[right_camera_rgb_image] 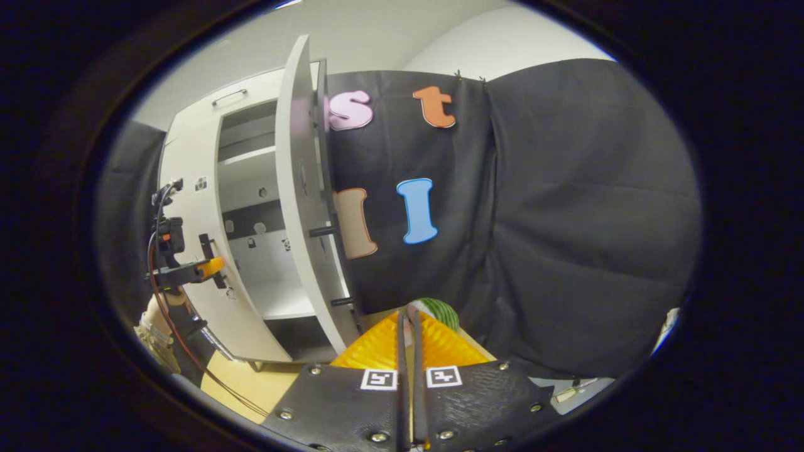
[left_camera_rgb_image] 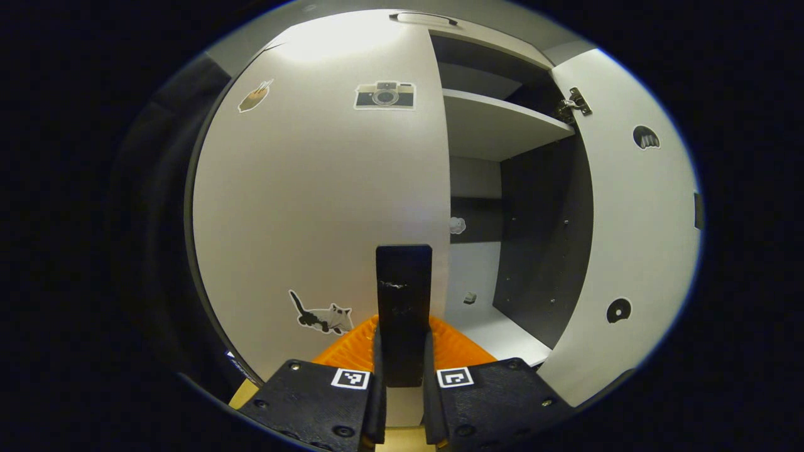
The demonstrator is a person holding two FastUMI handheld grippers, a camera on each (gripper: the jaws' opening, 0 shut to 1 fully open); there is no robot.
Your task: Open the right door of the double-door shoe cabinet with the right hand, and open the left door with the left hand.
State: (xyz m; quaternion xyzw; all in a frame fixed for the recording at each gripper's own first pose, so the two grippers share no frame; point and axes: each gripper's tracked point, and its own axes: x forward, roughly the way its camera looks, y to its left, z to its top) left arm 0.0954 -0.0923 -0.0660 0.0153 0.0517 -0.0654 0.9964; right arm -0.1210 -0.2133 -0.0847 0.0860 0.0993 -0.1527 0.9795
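Two doors make up the front of the shoe cabinet (left_camera_rgb_image: 496, 125), and they stand in different states: the right door (left_camera_rgb_image: 628, 238) is swung wide, showing a pale shelf (left_camera_rgb_image: 496, 122) and dark inner walls, while the left door (left_camera_rgb_image: 314, 207) looks closed, or nearly so, against the carcass. In the left gripper view the left gripper (left_camera_rgb_image: 404, 351) has its jaws clamped on the dark upright handle (left_camera_rgb_image: 404, 295) at that door's inner edge, both fingers pressing its sides. By my reading, half the task is done and the left door has yet to be pulled open, with the grip for that pull already taken. In the right gripper view the right gripper (right_camera_rgb_image: 409, 351) sits away from the cabinet with its jaws together on nothing, pointing toward the black cloth wall (right_camera_rgb_image: 565, 220); the open right door (right_camera_rgb_image: 301, 207) appears edge-on there, its handle posts sticking out toward the cloth, and the left gripper (right_camera_rgb_image: 210, 267) with a hand (right_camera_rgb_image: 157, 314) behind it shows at the left door. No brand or readable writing appears on the cabinet; only picture stickers, a camera (left_camera_rgb_image: 384, 95) and a cat (left_camera_rgb_image: 323, 316) on the left door, small dark ones on the right.
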